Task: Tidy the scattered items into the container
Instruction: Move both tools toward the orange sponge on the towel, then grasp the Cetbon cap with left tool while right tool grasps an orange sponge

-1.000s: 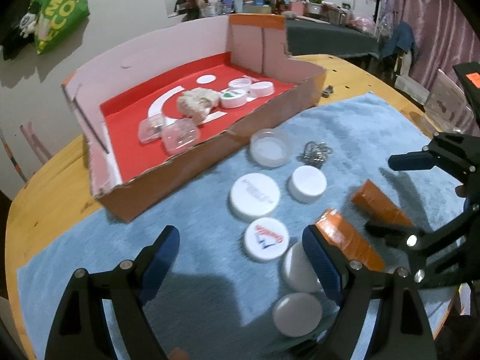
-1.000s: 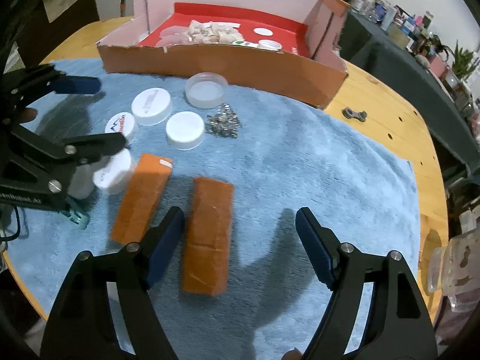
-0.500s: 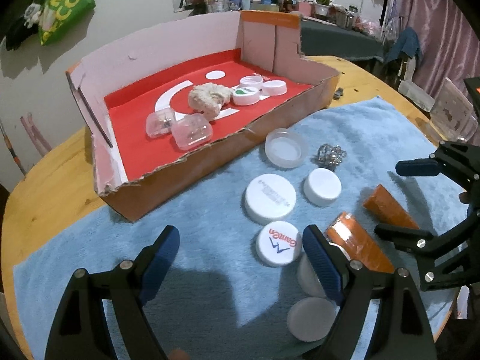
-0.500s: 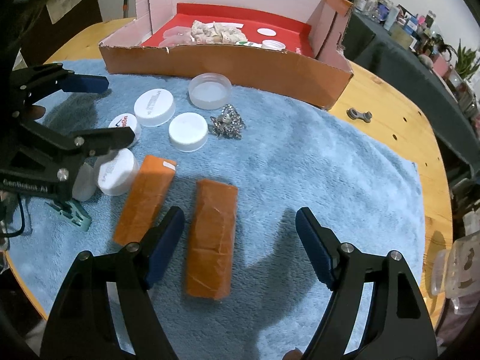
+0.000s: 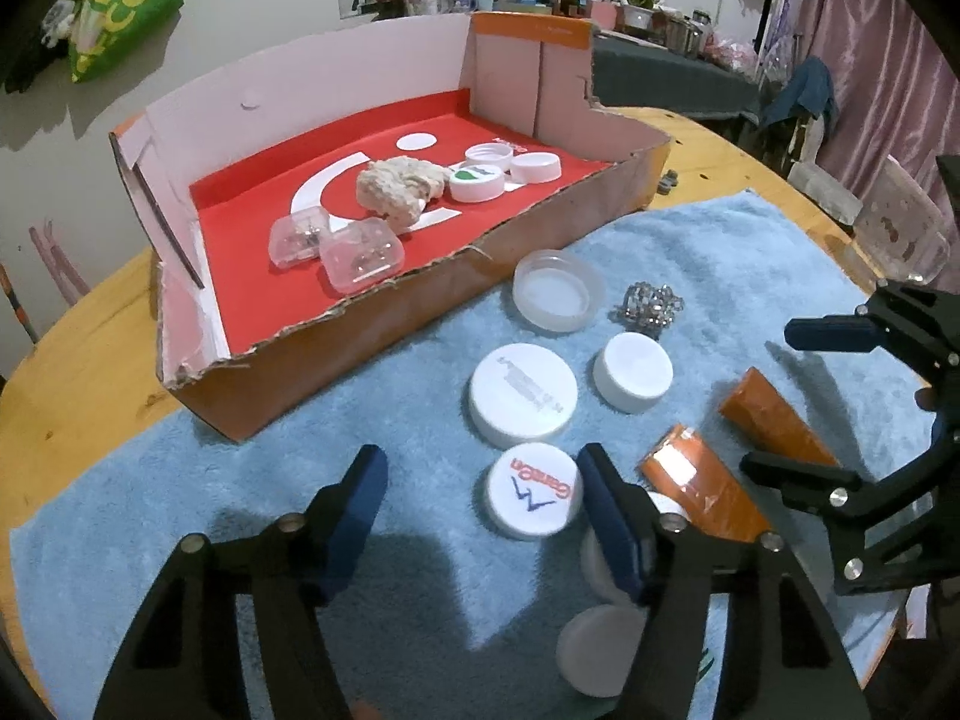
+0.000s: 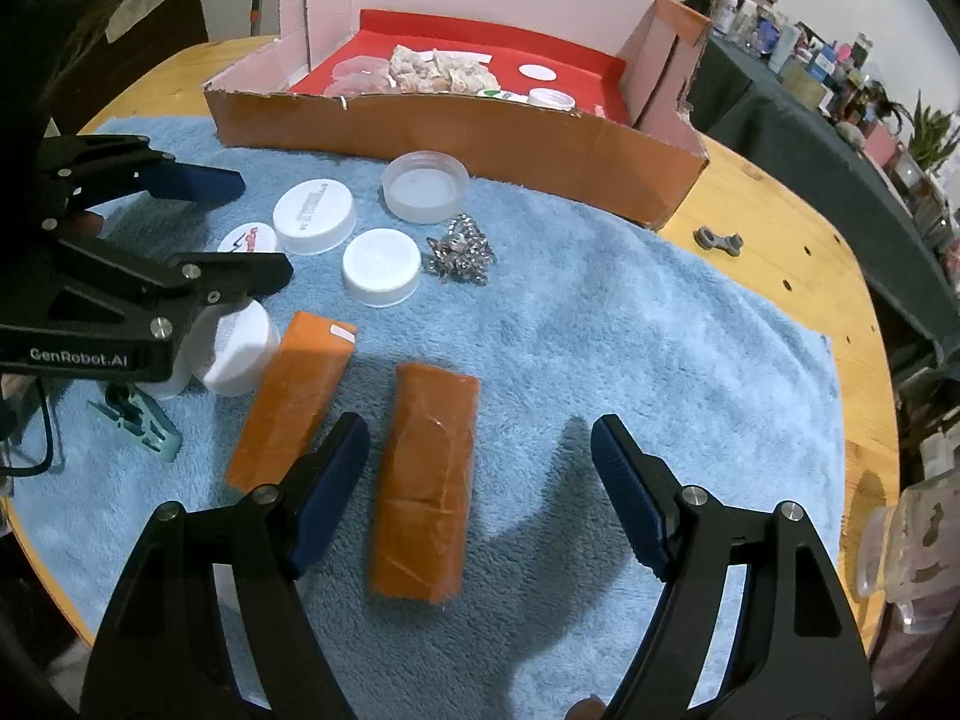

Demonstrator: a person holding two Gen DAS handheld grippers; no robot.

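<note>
My left tool point(image 5: 480, 480) is closing over the towel point(image 5: 180, 480), the logo cap point(image 5: 533, 499) between its jaws but untouched. My right tool point(image 6: 480, 468) hangs open, gripping nothing, above an orange packet point(image 6: 429, 483). The box point(image 5: 420, 312) sits beyond.

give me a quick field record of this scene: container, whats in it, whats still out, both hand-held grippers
container: cardboard box, red floor
in box: rock, two clear cases, three caps
still out on towel: white caps, clear lid, metal chain pile, two orange blocks
left hand-held gripper: closing, nothing gripped
right hand-held gripper: open, over an orange block
</note>
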